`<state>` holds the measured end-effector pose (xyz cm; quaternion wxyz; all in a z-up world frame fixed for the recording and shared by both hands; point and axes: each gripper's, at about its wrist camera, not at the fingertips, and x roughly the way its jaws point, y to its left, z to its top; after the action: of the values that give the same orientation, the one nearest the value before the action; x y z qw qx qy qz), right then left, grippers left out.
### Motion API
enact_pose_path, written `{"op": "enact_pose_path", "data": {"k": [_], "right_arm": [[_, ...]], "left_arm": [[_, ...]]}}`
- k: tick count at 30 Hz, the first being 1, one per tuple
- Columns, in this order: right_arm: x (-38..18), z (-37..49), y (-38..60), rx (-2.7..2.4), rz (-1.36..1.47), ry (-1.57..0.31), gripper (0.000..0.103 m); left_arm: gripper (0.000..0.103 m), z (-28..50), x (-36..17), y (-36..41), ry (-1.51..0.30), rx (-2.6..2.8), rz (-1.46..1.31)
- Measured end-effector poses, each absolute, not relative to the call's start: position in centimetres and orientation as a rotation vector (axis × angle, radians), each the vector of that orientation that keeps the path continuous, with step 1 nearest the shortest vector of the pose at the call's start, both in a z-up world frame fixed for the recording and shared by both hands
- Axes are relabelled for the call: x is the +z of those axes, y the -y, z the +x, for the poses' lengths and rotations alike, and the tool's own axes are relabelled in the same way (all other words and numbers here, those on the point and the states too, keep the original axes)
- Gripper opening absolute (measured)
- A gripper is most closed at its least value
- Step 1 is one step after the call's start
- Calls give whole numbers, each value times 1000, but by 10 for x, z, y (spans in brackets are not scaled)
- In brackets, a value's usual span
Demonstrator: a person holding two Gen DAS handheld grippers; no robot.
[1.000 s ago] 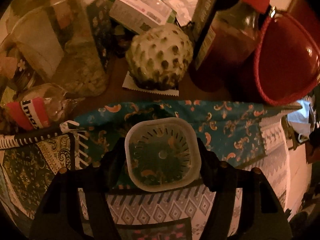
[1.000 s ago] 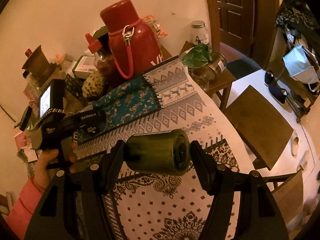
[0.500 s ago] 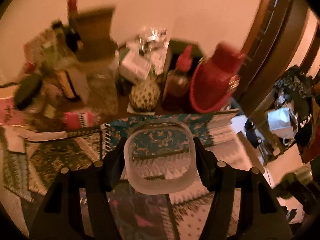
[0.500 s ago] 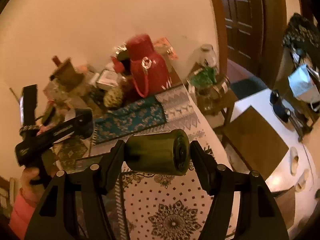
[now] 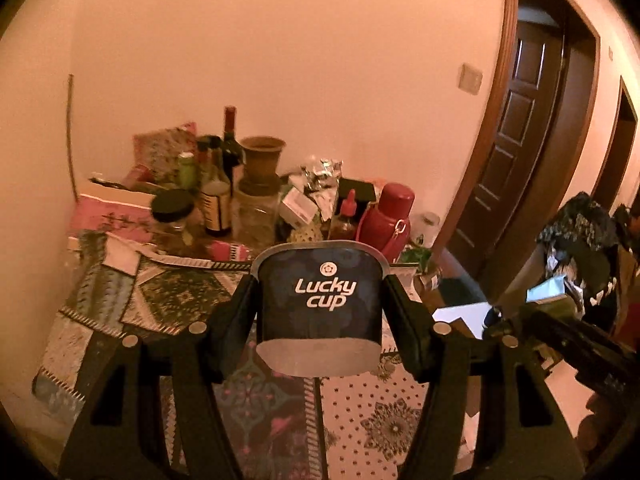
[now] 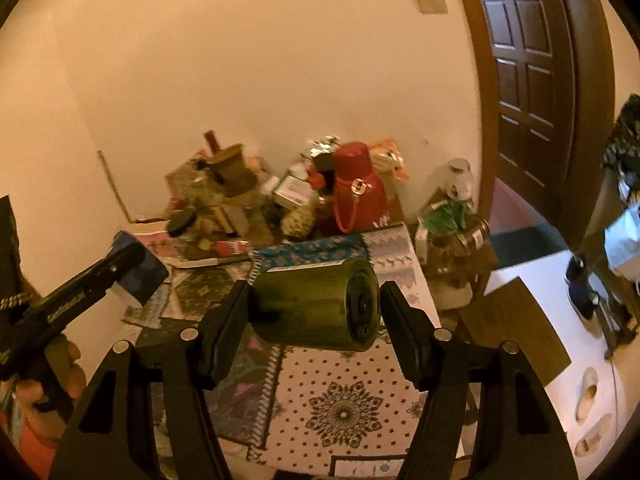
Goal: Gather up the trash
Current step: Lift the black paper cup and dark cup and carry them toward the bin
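My left gripper (image 5: 319, 312) is shut on a dark blue "Lucky cup" plastic cup (image 5: 320, 300), held upside down high above the patterned tablecloth (image 5: 160, 296). It also shows at the left of the right wrist view (image 6: 140, 276). My right gripper (image 6: 314, 300) is shut on a green glass bottle (image 6: 316, 304), held on its side with the base facing right, above the same tablecloth (image 6: 340, 404).
The back of the table is crowded: a red flask (image 6: 358, 192), bottles (image 5: 218, 196), jars (image 5: 256, 216), boxes and a custard apple (image 6: 296, 220). A side table with jars (image 6: 452, 236) stands on the right. A brown door (image 6: 528, 76) is behind it.
Both grippers have risen and pulled back from the table. The cup in the left gripper has tipped from opening-toward-camera to side-on, label showing.
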<state>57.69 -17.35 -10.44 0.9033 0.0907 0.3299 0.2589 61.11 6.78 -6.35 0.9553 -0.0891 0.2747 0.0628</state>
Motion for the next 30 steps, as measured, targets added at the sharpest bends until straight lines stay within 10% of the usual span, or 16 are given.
{"op": "enact_pose_path", "data": {"k": [30], "right_arm": [[-109, 348, 166, 422, 203, -657, 62]], "left_arm": [[62, 341, -66, -57, -557, -93, -113]]}}
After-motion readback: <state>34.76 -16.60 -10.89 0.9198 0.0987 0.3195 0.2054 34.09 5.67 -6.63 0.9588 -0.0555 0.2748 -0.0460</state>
